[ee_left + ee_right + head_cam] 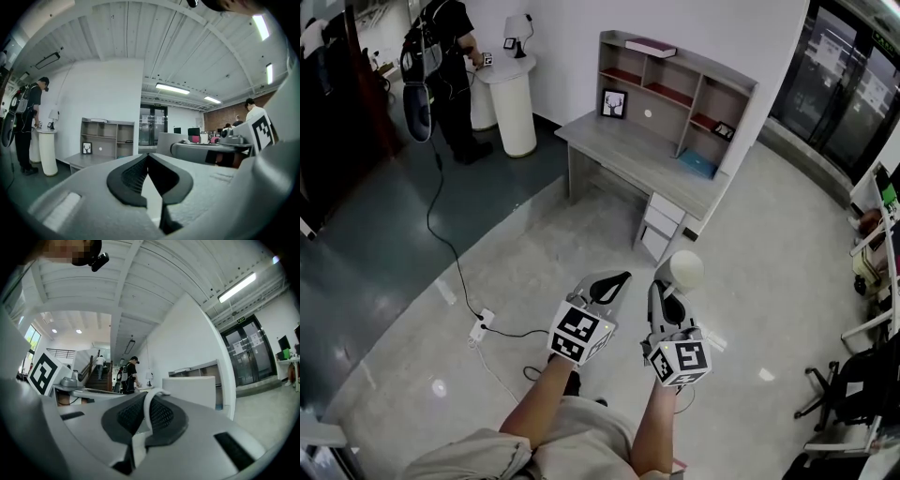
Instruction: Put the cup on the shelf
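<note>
We count two hand-held grippers, one cup, one bench and one shelf unit. The left hand-held gripper [622, 278] is clenched on nothing: in the left gripper view its dark pads meet at the tips [148, 156] with only floor showing behind them. The right hand-held gripper [666, 292] is clamped on the cup [680, 270]. In the right gripper view the thin white handle [146, 409] loops between its ribbed pads, and the white body [192, 390] stands just beyond the jaw tips.

The cup is up in the air over the pale floor [581, 225], well apart from the bench [619, 150], which stands against the white wall ahead of us. In the right gripper view its long axis runs roughly upright, with a flat edge on top and the handle turned back toward the hand-held gripper. From the head view it reads as a round white shape, and we cannot tell whether the mouth faces up.

The shelf unit [675, 80] sits on the back of the bench. It carries one book [651, 47] on its top board, and one framed picture [613, 103] leans at its left end. One person [450, 56] stands beside one white pedestal [514, 103] at the far left.
</note>
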`<state>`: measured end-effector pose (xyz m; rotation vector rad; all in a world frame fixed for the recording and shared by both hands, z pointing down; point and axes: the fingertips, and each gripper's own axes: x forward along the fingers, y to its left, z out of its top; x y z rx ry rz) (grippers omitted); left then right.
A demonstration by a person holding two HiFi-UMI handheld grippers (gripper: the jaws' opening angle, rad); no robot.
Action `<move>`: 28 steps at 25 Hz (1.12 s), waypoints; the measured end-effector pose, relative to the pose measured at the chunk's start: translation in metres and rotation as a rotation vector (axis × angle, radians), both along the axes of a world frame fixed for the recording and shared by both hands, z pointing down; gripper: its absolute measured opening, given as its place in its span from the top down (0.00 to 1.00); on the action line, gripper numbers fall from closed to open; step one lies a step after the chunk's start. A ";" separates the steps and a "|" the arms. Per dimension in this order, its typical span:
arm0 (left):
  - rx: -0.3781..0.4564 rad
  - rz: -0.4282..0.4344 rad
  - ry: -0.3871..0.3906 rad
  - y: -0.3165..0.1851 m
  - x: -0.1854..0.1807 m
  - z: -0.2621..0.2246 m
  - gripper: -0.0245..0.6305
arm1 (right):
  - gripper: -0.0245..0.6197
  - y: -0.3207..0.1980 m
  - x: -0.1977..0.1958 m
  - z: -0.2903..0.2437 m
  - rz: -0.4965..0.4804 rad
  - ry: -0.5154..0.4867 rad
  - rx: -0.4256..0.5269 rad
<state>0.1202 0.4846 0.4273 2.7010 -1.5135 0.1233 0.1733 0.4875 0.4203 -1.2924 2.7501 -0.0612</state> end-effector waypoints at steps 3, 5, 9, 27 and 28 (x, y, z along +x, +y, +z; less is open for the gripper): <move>0.010 0.011 0.004 -0.022 -0.006 -0.005 0.95 | 0.94 -0.023 -0.004 -0.004 0.010 0.012 0.000; 0.018 0.014 0.011 -0.037 -0.011 -0.009 0.95 | 0.94 -0.037 -0.008 -0.006 0.016 0.023 0.006; 0.026 0.008 0.020 -0.072 -0.027 -0.016 0.95 | 0.94 -0.071 -0.018 -0.014 0.019 0.041 0.019; 0.014 -0.010 0.058 -0.186 -0.123 -0.014 0.95 | 0.94 -0.187 -0.096 -0.006 0.024 0.055 -0.035; 0.012 -0.006 0.059 -0.190 -0.128 -0.013 0.95 | 0.94 -0.193 -0.102 -0.004 0.023 0.056 -0.040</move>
